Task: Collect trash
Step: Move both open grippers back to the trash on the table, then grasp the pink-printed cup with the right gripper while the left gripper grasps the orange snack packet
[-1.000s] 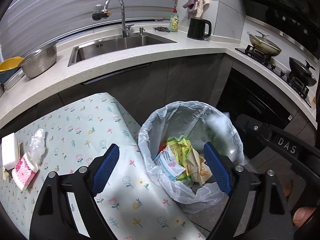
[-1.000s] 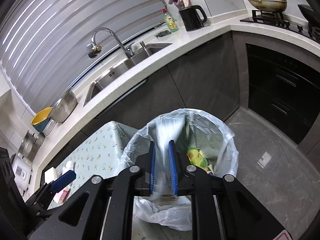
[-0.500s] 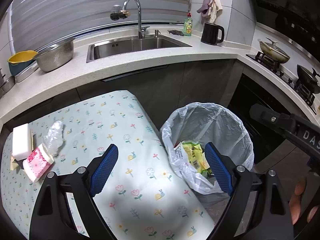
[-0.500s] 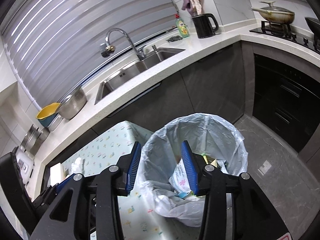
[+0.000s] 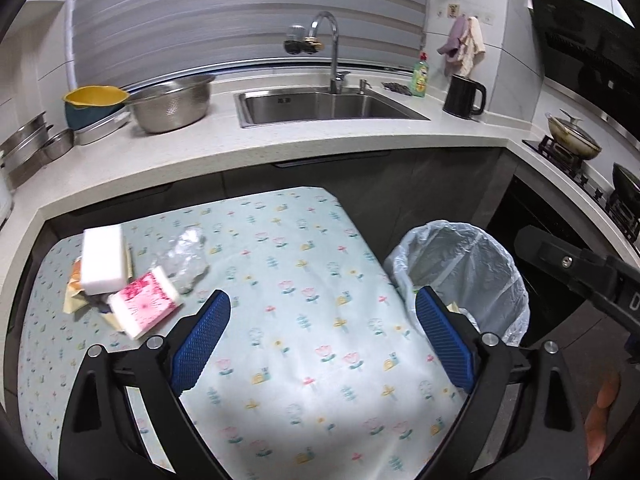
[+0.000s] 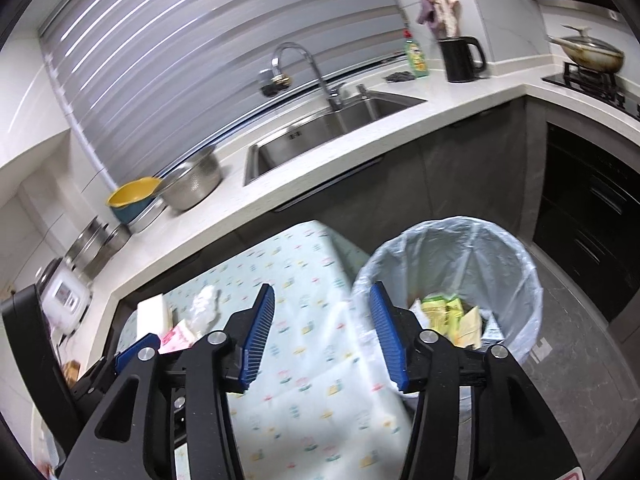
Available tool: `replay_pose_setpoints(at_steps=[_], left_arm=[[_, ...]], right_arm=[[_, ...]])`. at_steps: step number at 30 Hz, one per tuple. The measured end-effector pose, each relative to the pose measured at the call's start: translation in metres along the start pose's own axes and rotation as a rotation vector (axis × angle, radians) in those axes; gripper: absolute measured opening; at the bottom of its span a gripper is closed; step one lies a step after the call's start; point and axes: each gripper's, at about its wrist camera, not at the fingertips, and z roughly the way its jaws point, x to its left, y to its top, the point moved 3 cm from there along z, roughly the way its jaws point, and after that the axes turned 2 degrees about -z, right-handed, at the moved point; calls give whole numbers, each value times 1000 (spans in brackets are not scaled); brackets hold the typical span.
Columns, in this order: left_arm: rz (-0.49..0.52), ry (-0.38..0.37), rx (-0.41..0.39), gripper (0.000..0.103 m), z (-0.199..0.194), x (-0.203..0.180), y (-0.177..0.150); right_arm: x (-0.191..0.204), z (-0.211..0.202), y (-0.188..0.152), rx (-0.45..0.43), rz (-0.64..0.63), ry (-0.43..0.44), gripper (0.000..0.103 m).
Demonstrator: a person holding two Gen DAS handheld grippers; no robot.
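A bin lined with a clear bag (image 5: 460, 264) stands on the floor right of the table; in the right wrist view (image 6: 452, 264) it holds green and yellow wrappers (image 6: 448, 312). On the table's left lie a white block (image 5: 103, 258), a pink and white packet (image 5: 142, 308), a crumpled clear plastic wrapper (image 5: 182, 258) and brown scraps (image 5: 74, 284). My left gripper (image 5: 320, 344) is open and empty above the table. My right gripper (image 6: 324, 336) is open and empty over the table's right edge beside the bin.
The table wears a pale floral cloth (image 5: 304, 304). Behind it runs a white counter (image 5: 280, 140) with a sink (image 5: 324, 106), steel bowl (image 5: 172, 104), yellow bowl (image 5: 94, 98), kettle (image 5: 464, 96) and a stove with pans (image 5: 572, 140). Dark cabinets stand below.
The right gripper let go of the bag's rim and opened. Both grippers swung left, from above the bin to over the table.
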Motion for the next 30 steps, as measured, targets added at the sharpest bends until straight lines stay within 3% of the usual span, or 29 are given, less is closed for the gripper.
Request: replay_pose_setpoints(at_steps=[15, 30], left_arm=[[-125, 136, -10, 92, -37, 123, -22], [-230, 260, 39, 92, -33, 260, -52]], right_arm=[[106, 17, -41, 81, -107, 90, 58], [203, 99, -108, 247, -179, 119, 58]])
